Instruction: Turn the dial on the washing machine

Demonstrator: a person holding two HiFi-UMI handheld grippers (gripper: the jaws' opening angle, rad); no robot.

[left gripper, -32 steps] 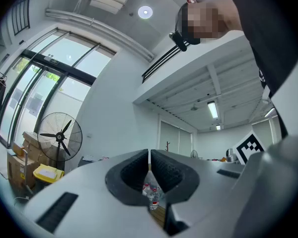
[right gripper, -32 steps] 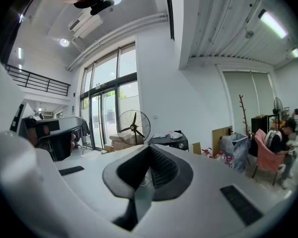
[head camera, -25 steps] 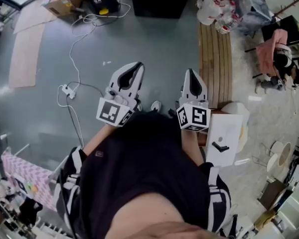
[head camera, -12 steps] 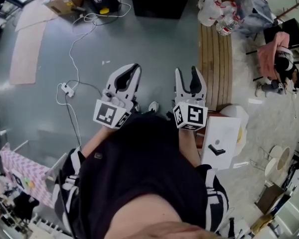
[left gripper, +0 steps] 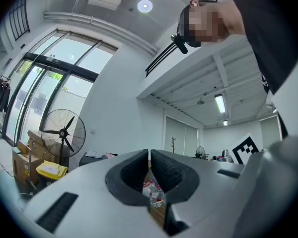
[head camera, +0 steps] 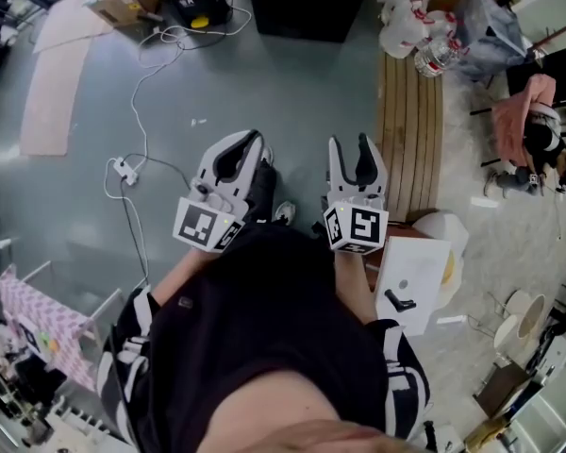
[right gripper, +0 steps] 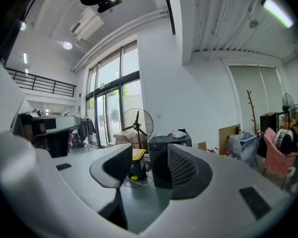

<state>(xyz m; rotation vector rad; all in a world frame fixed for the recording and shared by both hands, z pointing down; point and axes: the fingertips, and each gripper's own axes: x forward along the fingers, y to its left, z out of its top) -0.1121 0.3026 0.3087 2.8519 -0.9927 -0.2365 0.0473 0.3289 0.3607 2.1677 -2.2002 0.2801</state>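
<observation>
The washing machine (head camera: 300,2) is a dark box on the floor at the far edge of the head view, well ahead of both grippers. In the right gripper view the washing machine (right gripper: 159,163) shows small between the jaws, and its dial is too small to make out. My right gripper (head camera: 349,145) is held at waist height, open, with nothing between its jaws (right gripper: 150,155). My left gripper (head camera: 252,141) hangs beside it, its pads pressed together and empty (left gripper: 149,155).
A slatted wooden bench (head camera: 410,130) runs along the right, with bags and bottles (head camera: 407,19) at its far end. A white box (head camera: 413,274) stands by my right side. A cable and power strip (head camera: 127,170) lie on the grey floor to the left. A standing fan (right gripper: 137,123) stands near the machine.
The right gripper's jaws went from shut to open. Both grippers drifted slightly toward me and the view shifted a little; the left gripper stayed shut.
</observation>
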